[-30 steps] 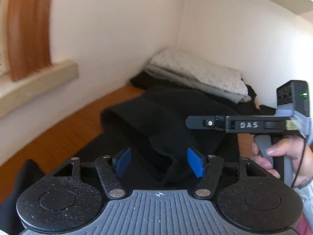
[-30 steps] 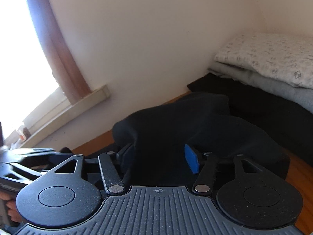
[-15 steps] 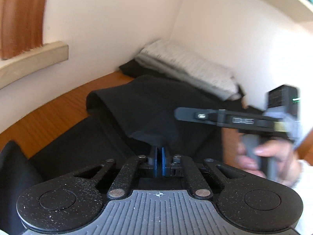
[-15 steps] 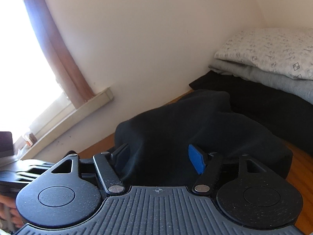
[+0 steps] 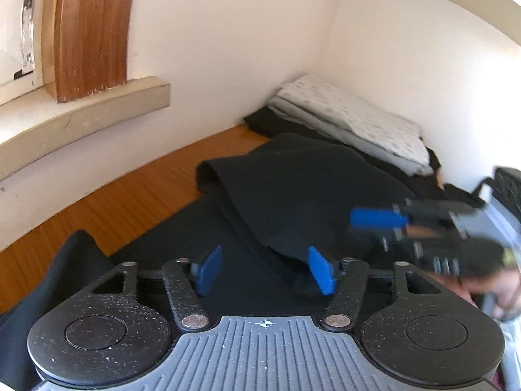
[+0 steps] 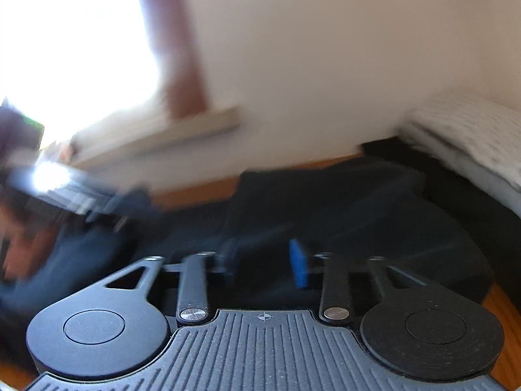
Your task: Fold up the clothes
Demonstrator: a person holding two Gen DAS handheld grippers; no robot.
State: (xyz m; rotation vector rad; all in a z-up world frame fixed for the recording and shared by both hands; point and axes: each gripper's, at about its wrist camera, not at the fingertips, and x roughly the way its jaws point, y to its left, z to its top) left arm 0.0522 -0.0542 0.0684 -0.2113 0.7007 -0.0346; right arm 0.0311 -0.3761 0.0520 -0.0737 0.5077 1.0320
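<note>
A black garment [image 5: 293,189] lies on the wooden tabletop [image 5: 146,189] with one part folded over. My left gripper [image 5: 264,270] is low over its near edge. Its jaws are opening, and a hanging fold of black cloth sits between the blue pads [image 5: 320,270] by the right one, not pressed. My right gripper [image 5: 381,228] comes in blurred from the right, held by a hand. In the right wrist view the right gripper [image 6: 264,260] hovers over the black garment [image 6: 374,215]. Its jaws are closing, with a gap showing and dark cloth beneath them. The left gripper [image 6: 97,202] is a blur at left.
A stack of folded clothes [image 5: 351,123], white patterned on grey on black, sits in the back corner against the walls. A window sill [image 5: 81,120] and wooden frame run along the left. More black cloth [image 5: 65,260] bunches at the near left.
The left gripper, open a second ago, shut at the garment's fold half a second ago and now stands open again. The right gripper has rolled, swung across and narrowed its jaws.
</note>
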